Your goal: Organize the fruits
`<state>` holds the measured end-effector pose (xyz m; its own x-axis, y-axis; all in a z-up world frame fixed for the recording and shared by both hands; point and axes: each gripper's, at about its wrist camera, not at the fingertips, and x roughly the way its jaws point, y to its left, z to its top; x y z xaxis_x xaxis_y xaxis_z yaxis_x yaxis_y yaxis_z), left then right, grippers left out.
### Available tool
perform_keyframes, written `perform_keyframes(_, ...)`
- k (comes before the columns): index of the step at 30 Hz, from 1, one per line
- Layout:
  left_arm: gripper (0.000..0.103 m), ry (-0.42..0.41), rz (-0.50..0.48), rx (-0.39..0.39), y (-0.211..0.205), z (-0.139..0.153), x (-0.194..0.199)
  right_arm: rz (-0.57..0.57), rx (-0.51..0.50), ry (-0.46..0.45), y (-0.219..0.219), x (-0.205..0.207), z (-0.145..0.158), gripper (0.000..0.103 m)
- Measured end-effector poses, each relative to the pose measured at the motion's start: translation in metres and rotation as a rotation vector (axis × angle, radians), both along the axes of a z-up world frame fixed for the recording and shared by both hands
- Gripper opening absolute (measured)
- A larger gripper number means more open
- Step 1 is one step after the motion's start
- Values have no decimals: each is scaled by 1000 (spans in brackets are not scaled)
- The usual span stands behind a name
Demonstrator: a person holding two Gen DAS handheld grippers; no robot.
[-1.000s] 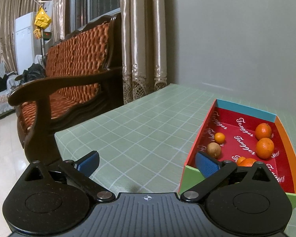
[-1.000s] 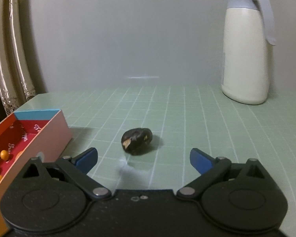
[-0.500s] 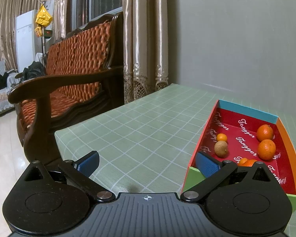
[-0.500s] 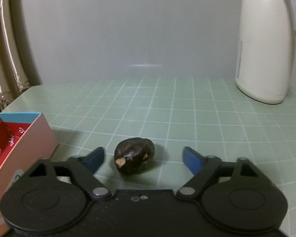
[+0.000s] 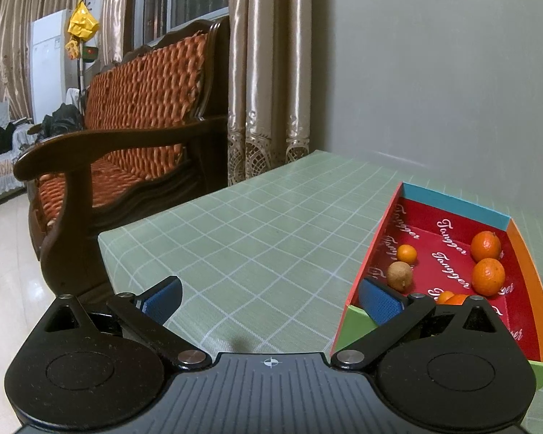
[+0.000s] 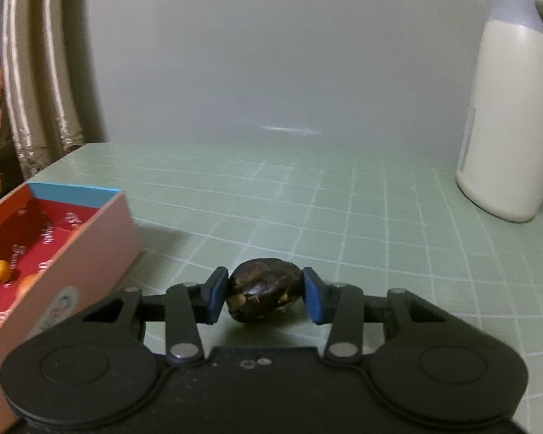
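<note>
Our right hand-held gripper is closing on the dark fruit (pads touching); it may squirt out. The left gapes empty by the box.

Box wall left; jug far right

White script "Tongger" repeated across the red box lining.

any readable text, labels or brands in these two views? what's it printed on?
"Tongger": white script repeated across the red lining of the box, clearest in the left wrist view.
Same script in the right wrist view: too blurred to read.
Round sticker on the box's pink outer wall: unreadable.
Label strip on the cream jug: unreadable.
</note>
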<state>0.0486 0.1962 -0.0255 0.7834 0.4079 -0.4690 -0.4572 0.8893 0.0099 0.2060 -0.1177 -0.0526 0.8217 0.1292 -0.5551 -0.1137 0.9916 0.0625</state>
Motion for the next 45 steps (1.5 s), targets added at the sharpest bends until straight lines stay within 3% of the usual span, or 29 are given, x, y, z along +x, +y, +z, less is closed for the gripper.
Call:
perform_keyframes(12,103,-17,11,9,4,2,-6,214,59,-96,51,-40,50,43)
perform_keyframes(19,103,8,38,3,10,-1,-6,319,9,-82,97,-59,45,43)
perform_keyframes(30,103,40,89,-117,36,-9,-2,369,-56,-52,125,-71,34,44)
perform_keyframes(39,103,22,64,-54,21,-5,-4,360,41,-89,111,-83,43,81)
perform_keyframes(45,103,2,43,20,3,3,-8,253,111,-94,78,-102,51,98)
